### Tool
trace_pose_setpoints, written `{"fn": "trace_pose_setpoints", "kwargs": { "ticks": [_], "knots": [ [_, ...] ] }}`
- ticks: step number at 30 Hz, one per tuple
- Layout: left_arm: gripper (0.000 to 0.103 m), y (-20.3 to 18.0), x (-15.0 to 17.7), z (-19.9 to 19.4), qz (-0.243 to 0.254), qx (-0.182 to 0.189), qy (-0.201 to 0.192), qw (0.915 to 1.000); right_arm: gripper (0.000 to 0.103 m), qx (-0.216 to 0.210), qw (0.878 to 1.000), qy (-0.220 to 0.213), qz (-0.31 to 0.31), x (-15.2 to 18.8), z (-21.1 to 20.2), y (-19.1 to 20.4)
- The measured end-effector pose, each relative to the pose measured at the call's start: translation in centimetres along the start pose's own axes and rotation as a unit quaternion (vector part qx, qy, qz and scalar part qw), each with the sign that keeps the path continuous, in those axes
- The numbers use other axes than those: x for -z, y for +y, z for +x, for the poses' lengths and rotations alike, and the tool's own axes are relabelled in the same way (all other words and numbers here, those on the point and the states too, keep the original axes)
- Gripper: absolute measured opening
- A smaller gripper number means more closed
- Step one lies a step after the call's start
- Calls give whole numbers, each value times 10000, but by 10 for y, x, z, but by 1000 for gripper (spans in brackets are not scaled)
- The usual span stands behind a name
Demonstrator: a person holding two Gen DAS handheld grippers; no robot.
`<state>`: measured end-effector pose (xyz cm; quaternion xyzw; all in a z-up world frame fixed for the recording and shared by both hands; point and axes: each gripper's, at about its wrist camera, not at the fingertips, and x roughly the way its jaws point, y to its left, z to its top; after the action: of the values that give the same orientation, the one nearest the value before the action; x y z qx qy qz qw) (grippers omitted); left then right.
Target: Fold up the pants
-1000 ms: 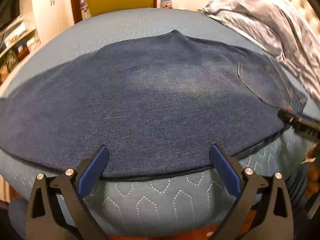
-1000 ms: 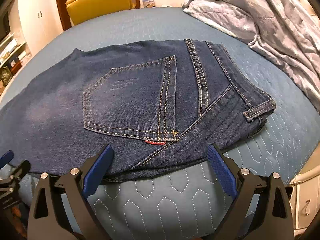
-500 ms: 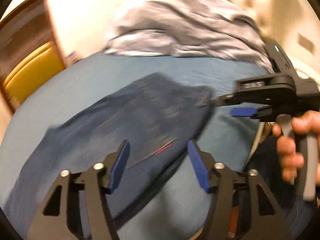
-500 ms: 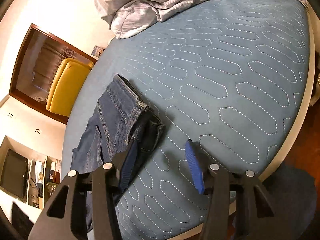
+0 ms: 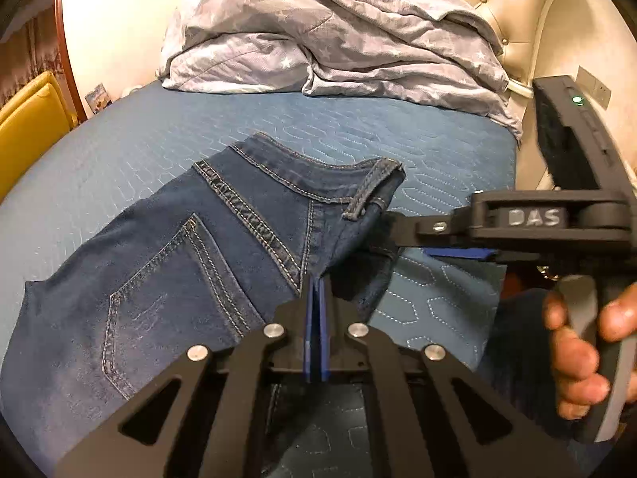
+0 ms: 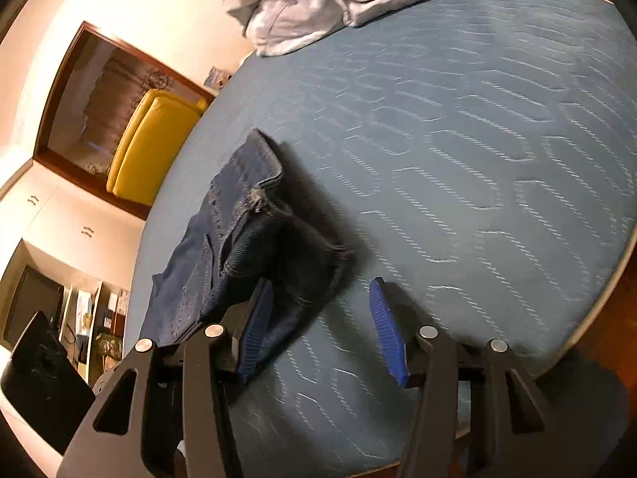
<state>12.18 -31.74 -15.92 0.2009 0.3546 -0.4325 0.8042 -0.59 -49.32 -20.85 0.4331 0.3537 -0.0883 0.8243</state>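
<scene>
Light: warm, dim indoor glow
Shadows: soft, beside the dark blue denim pants (image 6: pixel 254 247)
Blur: right view slightly smeared
Edges: fisheye bending, dark corners

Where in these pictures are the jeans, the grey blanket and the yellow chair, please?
jeans (image 5: pixel 167 279): left wrist view, on the back pocket.
grey blanket (image 5: pixel 338 40): left wrist view, on its crumpled middle.
yellow chair (image 6: pixel 153 147): right wrist view, on its back.
</scene>
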Motion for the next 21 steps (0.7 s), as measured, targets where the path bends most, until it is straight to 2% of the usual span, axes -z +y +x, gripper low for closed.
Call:
{"fn": "trace_pose_setpoints", "kwargs": {
  "ticks": [3, 4, 5, 10, 19, 21],
  "knots": [
    [2, 1, 1, 1, 53, -43, 36, 10000, 51, 95, 9999, 44, -43, -5, 12, 4],
    [2, 0, 2, 1, 48, -36, 33, 10000, 40, 138, 9999, 50, -64, -7, 14, 6],
    [2, 0, 2, 0, 57, -45, 36, 10000, 12, 318, 9994, 17, -132, -10, 16, 8],
    [2, -13, 3, 1, 277, -125, 53, 9995, 7, 463, 9989, 77, -78, -17, 14, 2],
    [1, -23, 21, 9, 590, -299, 194, 9976, 6, 271, 9993, 164, 176, -18, 16, -13],
    [2, -23, 20, 12, 503, -270, 188, 9982, 6, 213, 9995, 182, 127, -19, 18, -13]
  ]
}}
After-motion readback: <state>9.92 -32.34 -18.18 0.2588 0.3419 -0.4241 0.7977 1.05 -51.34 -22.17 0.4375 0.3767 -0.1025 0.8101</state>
